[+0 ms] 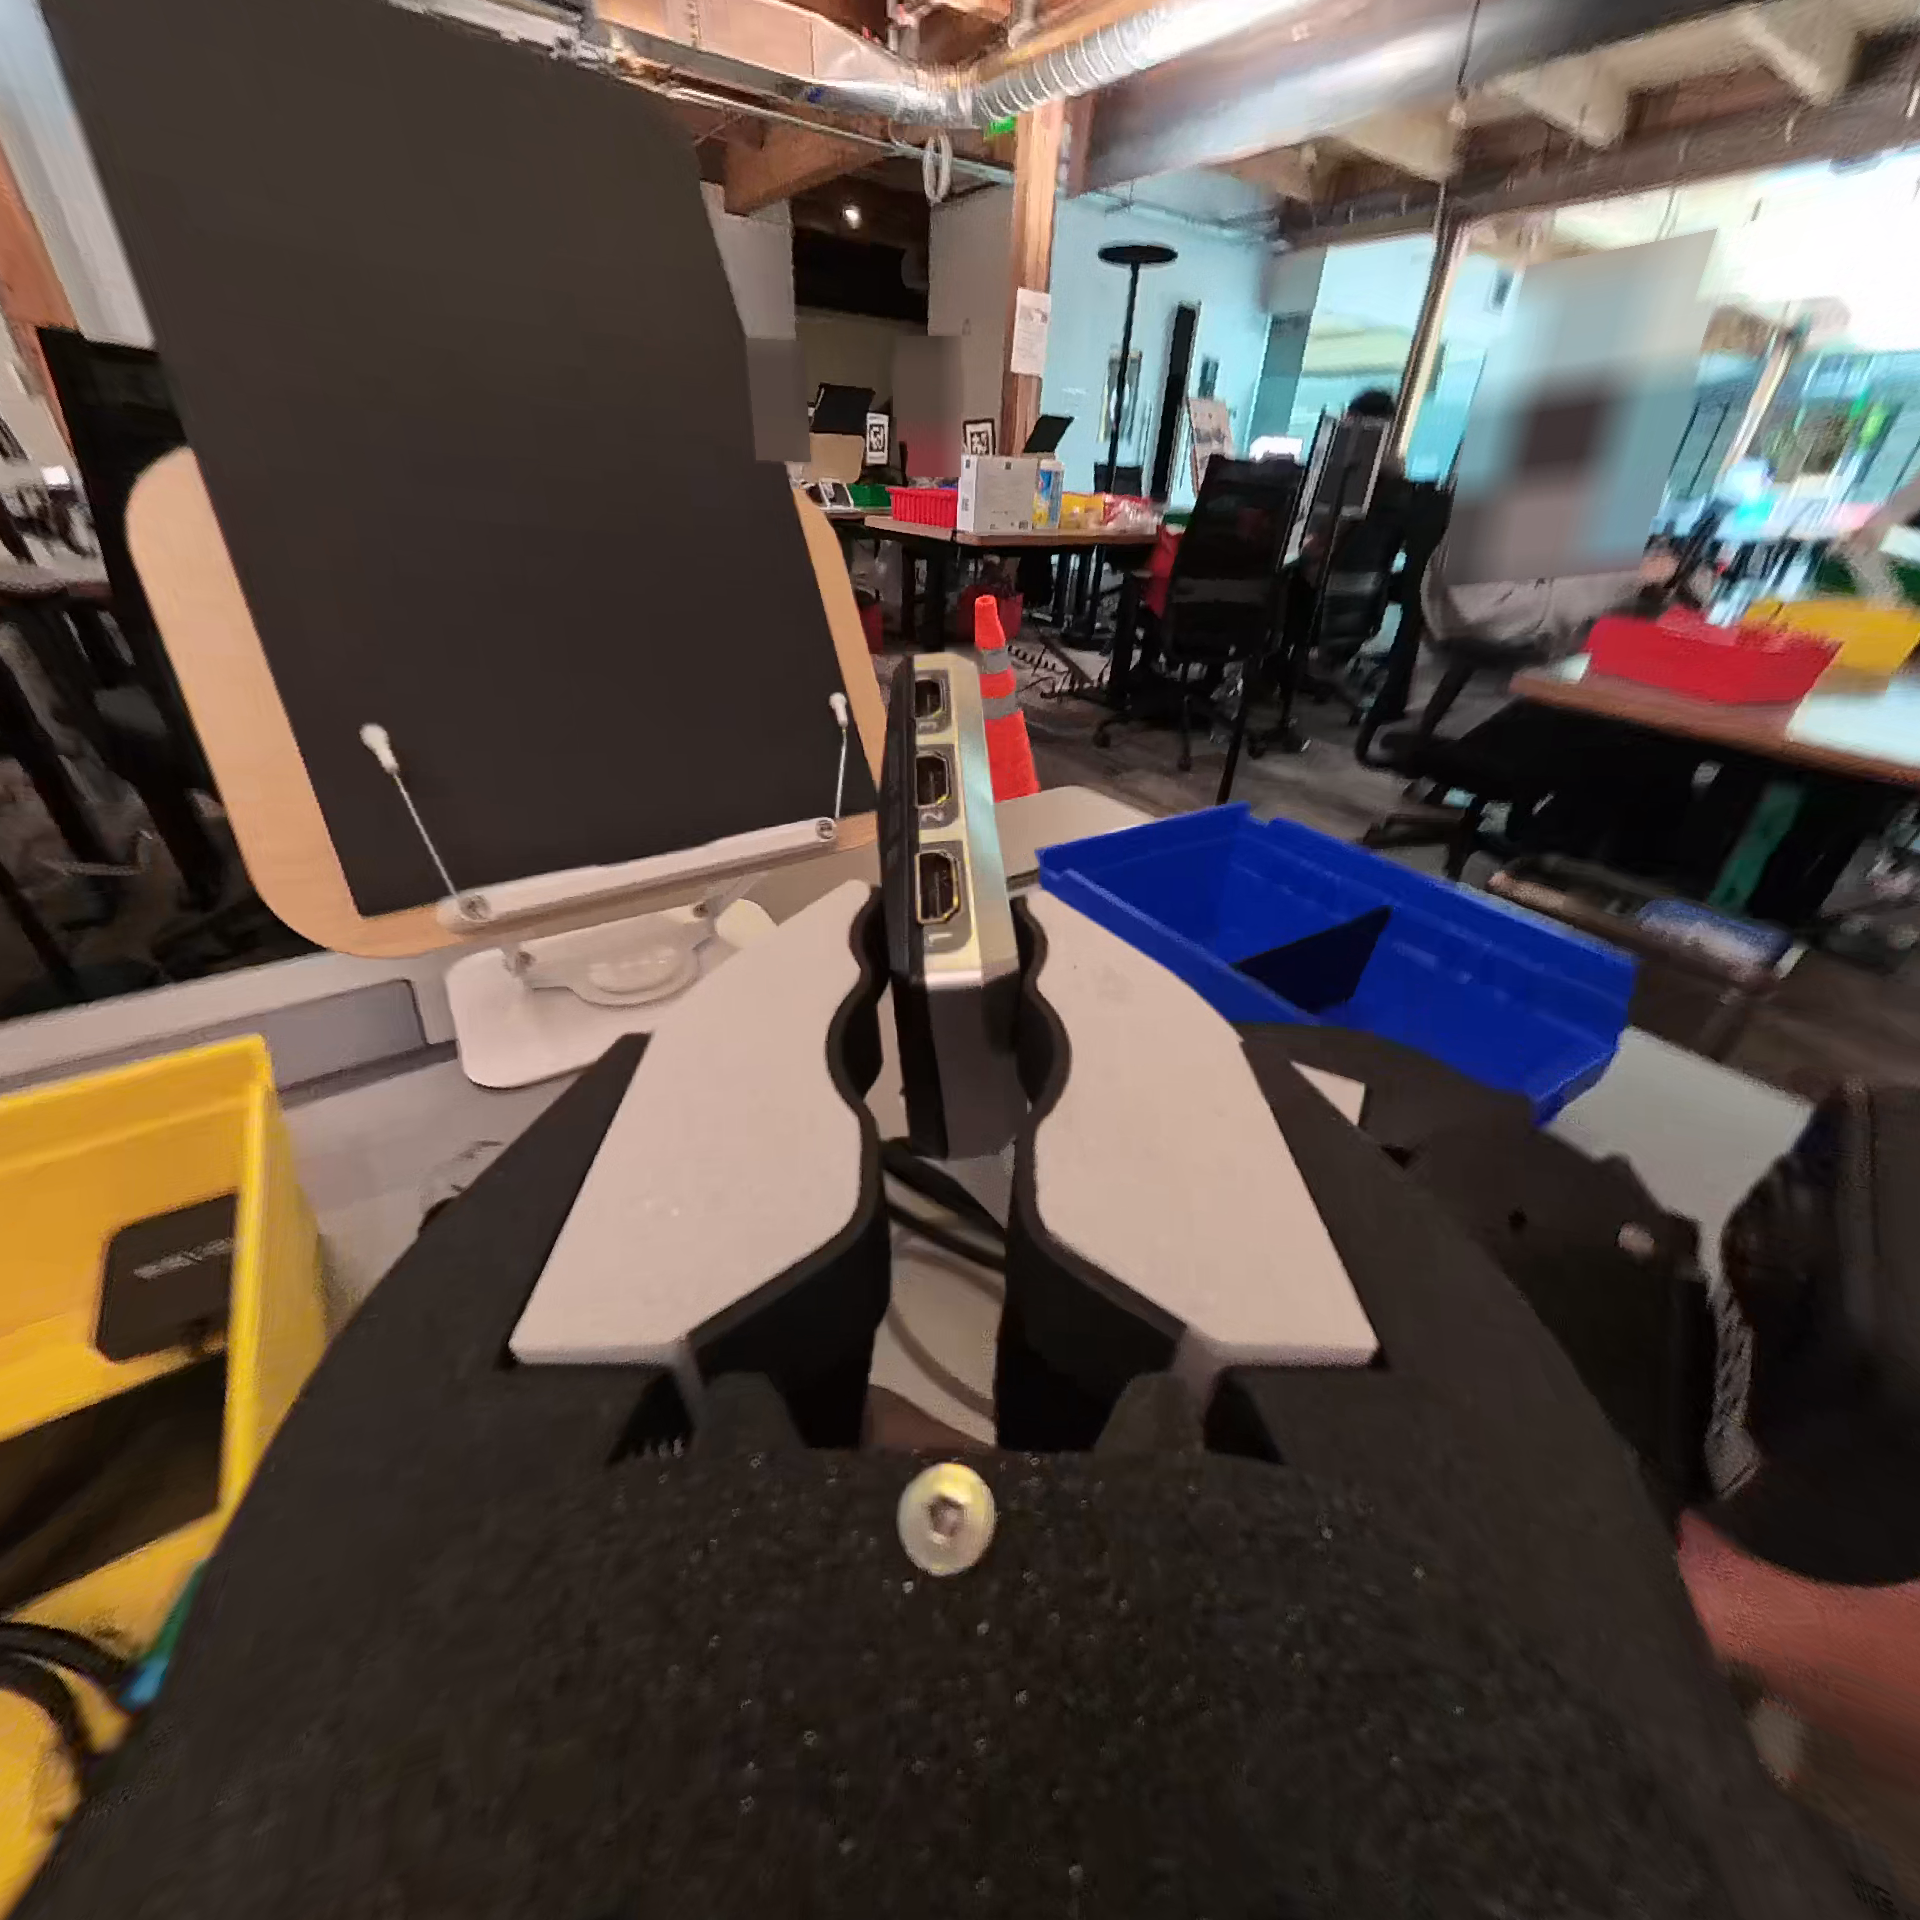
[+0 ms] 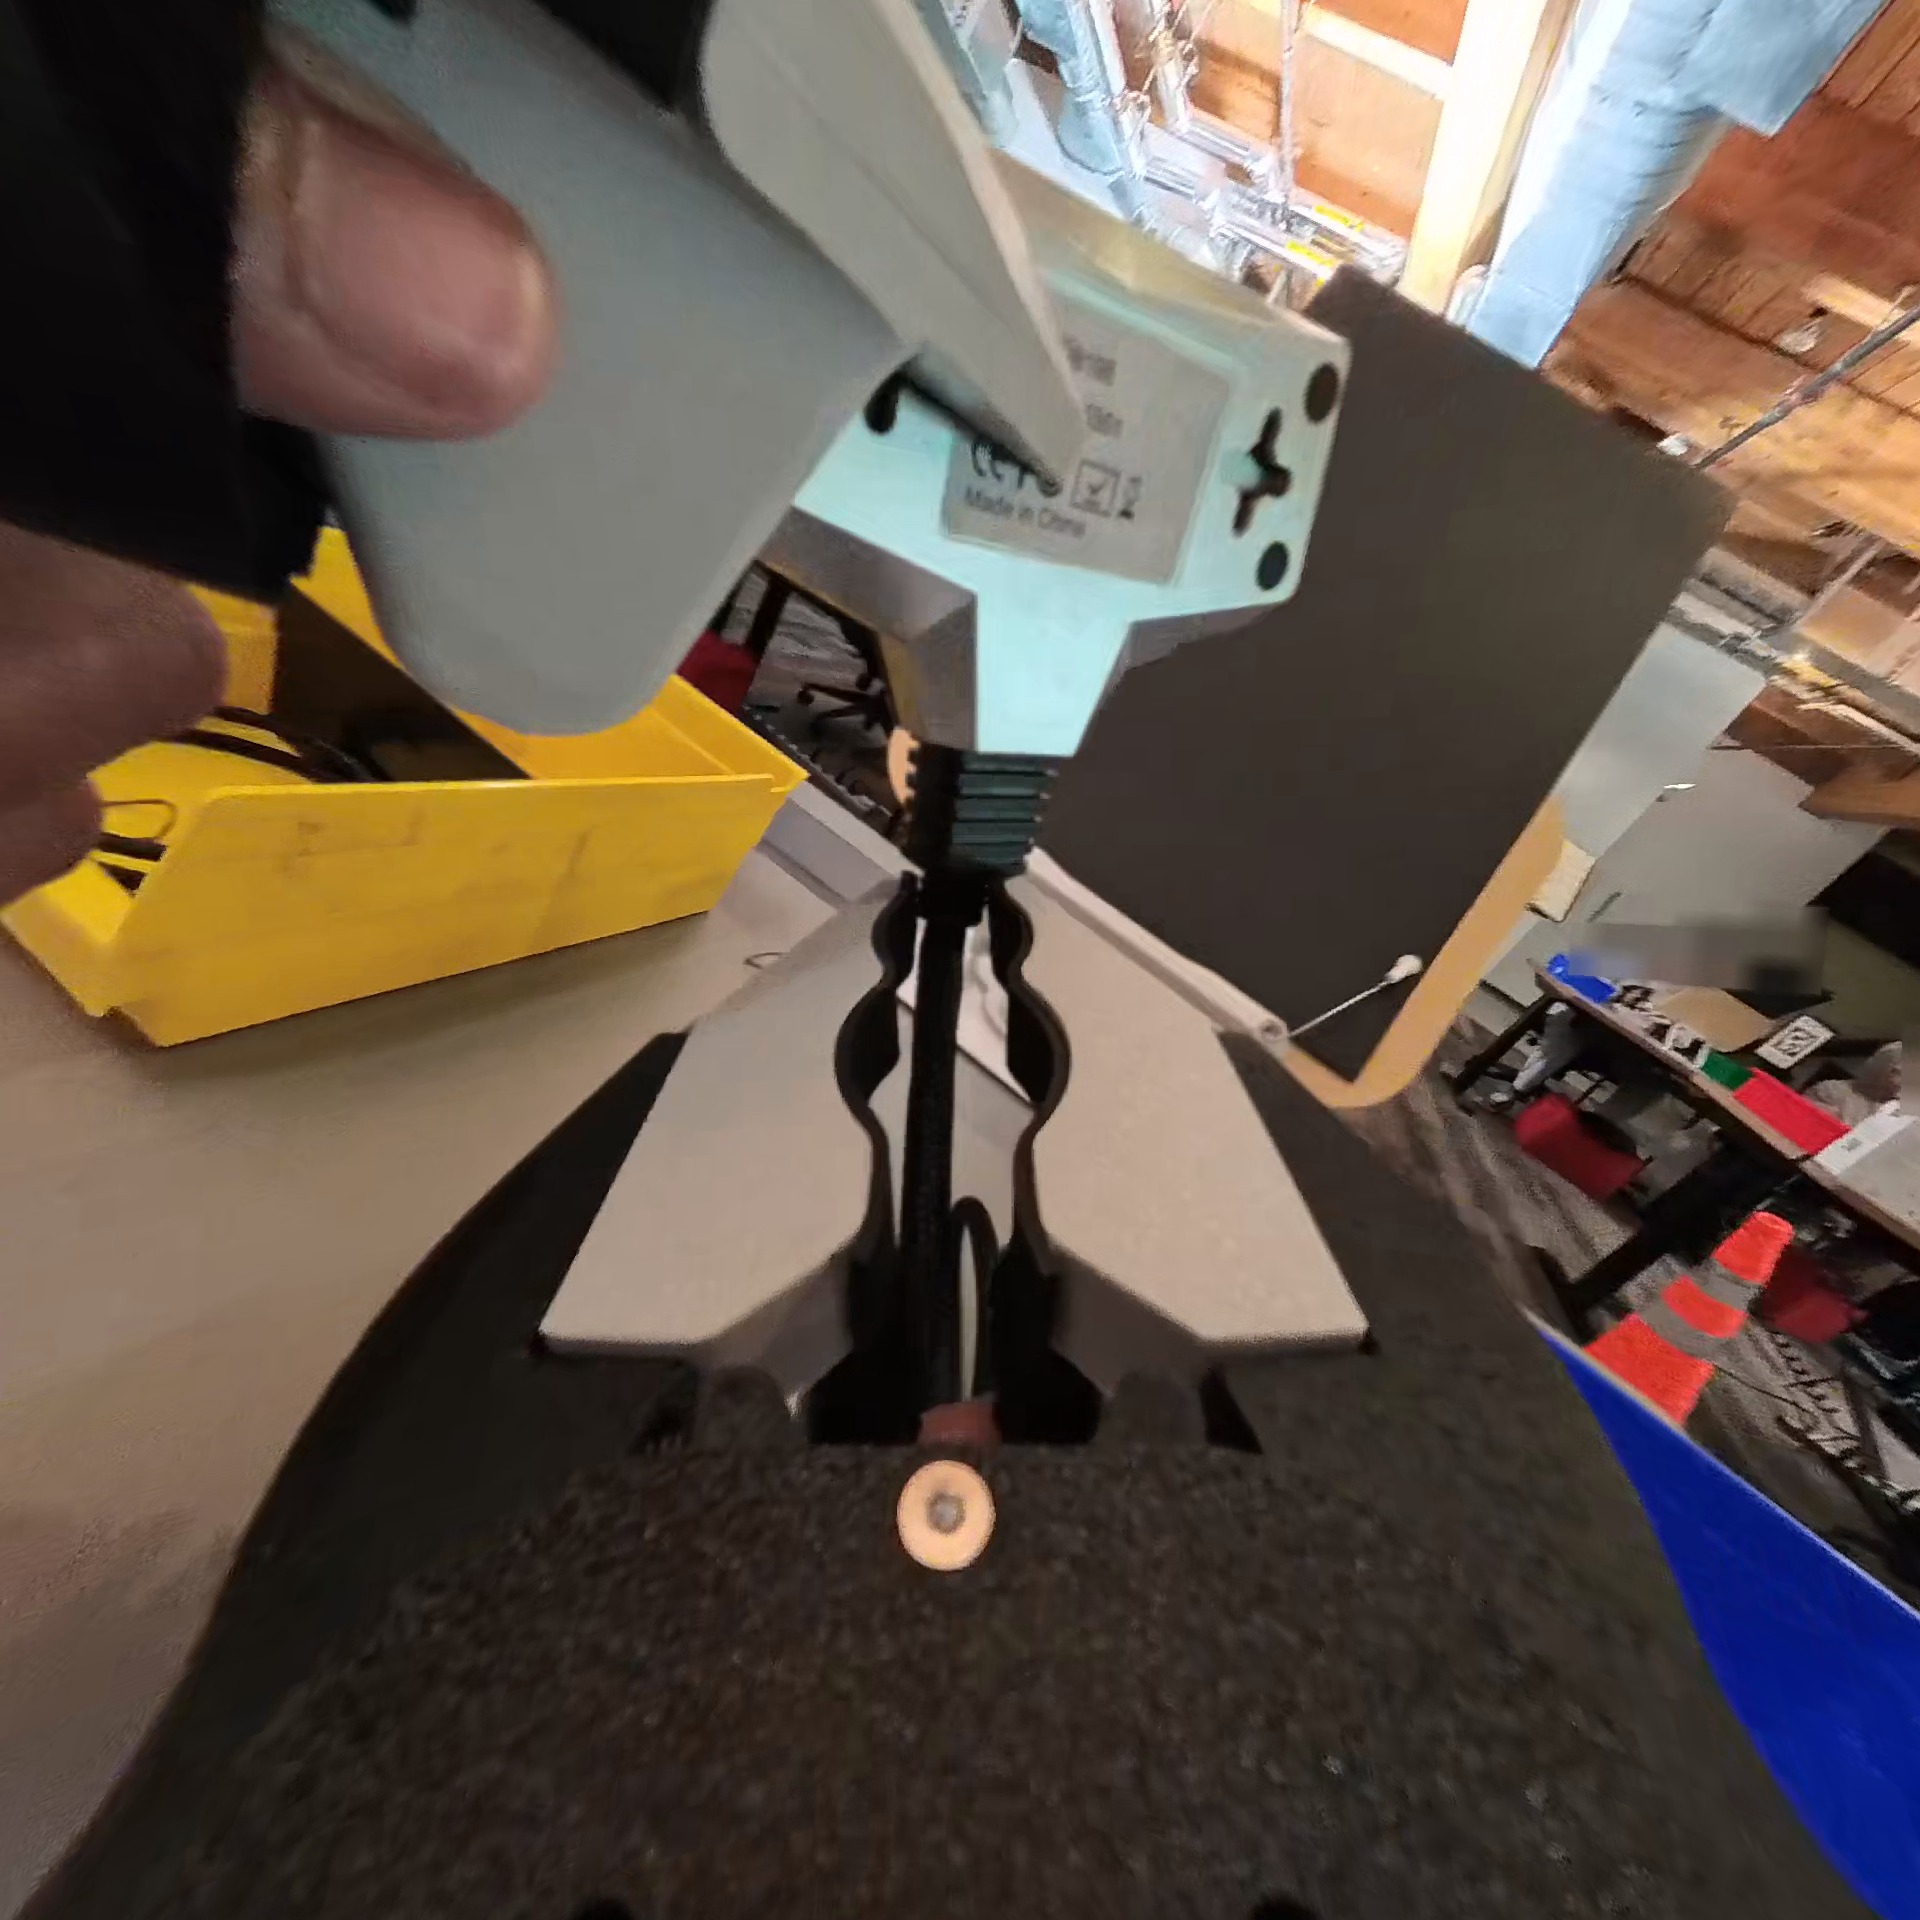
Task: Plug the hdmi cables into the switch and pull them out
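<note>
Flanking the gripped switch point(image 1: 940, 914): yellow bin point(image 1: 156, 1226), blue bin point(image 1: 1340, 935).

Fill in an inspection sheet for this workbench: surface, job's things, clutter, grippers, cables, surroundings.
Surface: pale grey tabletop.
Job's things: silver three-port HDMI switch, held edge-up off the table; its three visible ports are empty.
Clutter: yellow plastic bin; blue plastic bin; black panel on white stand.
Grippers: left gripper shut on the switch; right gripper shut around the black braided cable.
Cables: the braided cable runs into the switch's end; no other plugs seen.
Surroundings: orange traffic cone, black office chairs.
</note>
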The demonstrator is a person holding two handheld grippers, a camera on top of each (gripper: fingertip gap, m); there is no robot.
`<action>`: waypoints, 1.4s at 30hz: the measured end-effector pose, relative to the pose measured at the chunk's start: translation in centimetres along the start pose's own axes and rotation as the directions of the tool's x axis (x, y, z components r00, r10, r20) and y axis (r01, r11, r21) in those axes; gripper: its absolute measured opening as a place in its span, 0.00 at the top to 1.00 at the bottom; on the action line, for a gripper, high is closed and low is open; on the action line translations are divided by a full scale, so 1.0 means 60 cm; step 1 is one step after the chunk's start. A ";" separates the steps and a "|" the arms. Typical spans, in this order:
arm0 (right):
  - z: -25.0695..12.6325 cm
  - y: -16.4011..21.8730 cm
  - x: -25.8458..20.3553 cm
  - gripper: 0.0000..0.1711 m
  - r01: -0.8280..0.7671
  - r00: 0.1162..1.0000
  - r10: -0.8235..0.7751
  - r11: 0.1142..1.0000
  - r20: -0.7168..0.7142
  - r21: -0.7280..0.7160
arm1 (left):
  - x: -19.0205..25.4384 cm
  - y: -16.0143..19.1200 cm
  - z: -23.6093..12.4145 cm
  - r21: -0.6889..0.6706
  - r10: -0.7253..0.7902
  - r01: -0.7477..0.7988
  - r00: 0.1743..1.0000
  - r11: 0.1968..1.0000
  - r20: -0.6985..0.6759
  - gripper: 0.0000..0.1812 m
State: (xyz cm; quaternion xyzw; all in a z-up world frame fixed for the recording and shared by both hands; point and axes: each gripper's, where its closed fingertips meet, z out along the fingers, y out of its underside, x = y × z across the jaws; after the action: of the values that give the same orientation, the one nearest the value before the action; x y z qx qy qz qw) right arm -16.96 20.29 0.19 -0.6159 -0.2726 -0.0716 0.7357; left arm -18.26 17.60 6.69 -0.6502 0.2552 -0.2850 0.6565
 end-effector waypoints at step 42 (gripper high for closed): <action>-0.161 0.326 -0.042 0.87 -0.356 0.861 0.506 0.519 -0.055 -0.777 | -0.015 0.205 -0.069 -0.111 0.780 -0.773 0.619 0.625 0.085 0.89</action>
State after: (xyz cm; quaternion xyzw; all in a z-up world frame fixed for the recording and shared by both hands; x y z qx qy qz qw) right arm -7.45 15.11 -18.90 -0.9190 -0.1187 0.0606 0.3711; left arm -21.27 15.20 -5.72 -0.5131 0.4782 0.0759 0.7087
